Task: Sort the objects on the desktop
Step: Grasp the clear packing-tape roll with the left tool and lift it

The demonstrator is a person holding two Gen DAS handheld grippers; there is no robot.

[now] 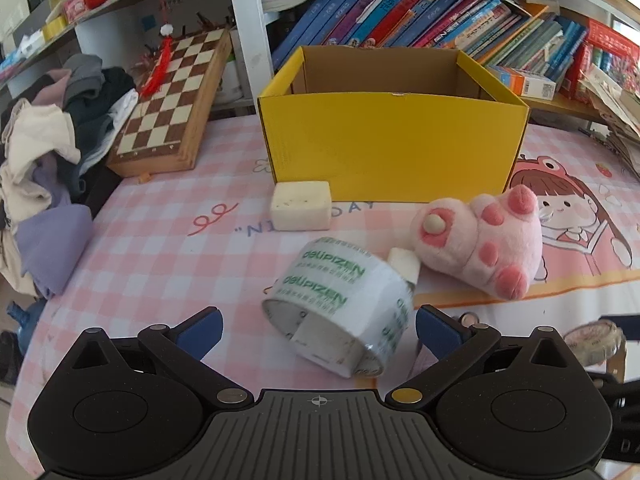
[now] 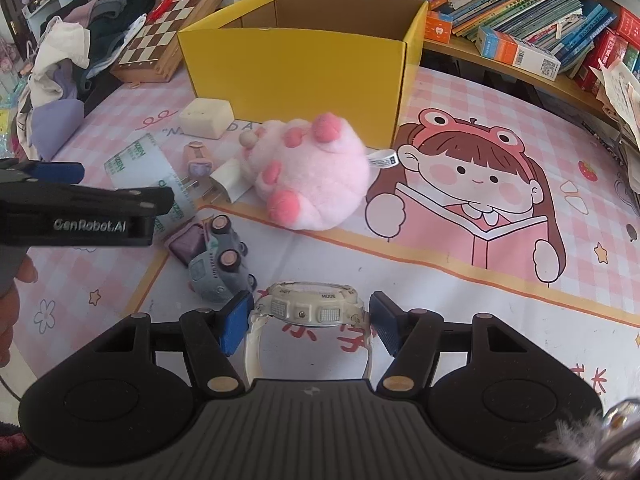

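Observation:
A white tape roll (image 1: 340, 308) with green print lies tilted on the pink mat, between the fingers of my left gripper (image 1: 320, 330). That gripper is open wide and its pads stand clear of the roll. My right gripper (image 2: 310, 322) is shut on a white digital watch (image 2: 312, 304), with the blue pads against the sides of its case. From the left wrist view the watch (image 1: 592, 340) is a blur at the right edge. The open yellow box (image 1: 392, 140) (image 2: 292, 68) stands behind. A pink plush (image 1: 484, 240) (image 2: 316, 172) lies in front of it.
On the mat lie a white socket block (image 1: 301, 205) (image 2: 206, 118), a white charger plug (image 1: 404, 262) (image 2: 228, 180), a grey toy car (image 2: 218, 268) and a purple block (image 2: 186, 244). A chessboard (image 1: 168, 100) and a clothes pile (image 1: 52, 140) fill the left. Bookshelves stand behind.

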